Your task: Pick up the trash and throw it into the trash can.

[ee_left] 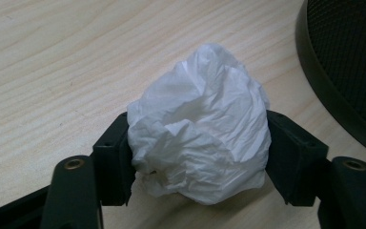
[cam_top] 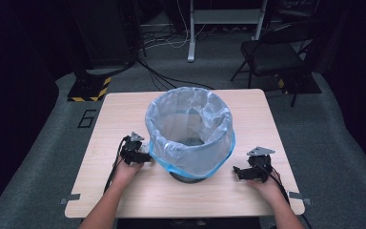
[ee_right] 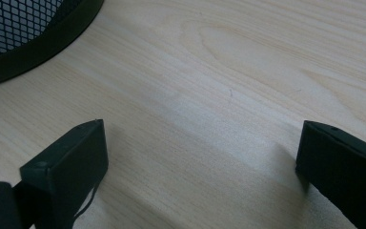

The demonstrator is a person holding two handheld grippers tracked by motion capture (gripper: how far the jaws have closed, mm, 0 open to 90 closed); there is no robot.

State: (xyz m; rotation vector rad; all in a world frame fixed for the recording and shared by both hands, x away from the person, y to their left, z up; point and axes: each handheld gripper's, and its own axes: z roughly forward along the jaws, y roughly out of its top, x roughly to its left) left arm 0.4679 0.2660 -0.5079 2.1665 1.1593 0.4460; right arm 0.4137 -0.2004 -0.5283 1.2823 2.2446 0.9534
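The crumpled white wad [ee_left: 200,126] sits on the surface [ee_left: 52,67] just beside the lined bin's [cam_top: 189,131] black mesh base, pinched between both pads of the left claw [ee_left: 200,143]; to do this well, I'd keep the squeeze gentle but firm and lift clear of the bag's rim before dropping it in. The right claw [ee_right: 200,157] rests spread and empty, and whether the wad is tissue or plastic is hard to tell.

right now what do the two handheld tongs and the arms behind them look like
Both tongs, left and right, are black, with blocky square-ended fingers and brass-coloured screw holes. Each carries a grey three-cornered plate on top and trails a black cable. The forearms are bare, with no sleeves in view.
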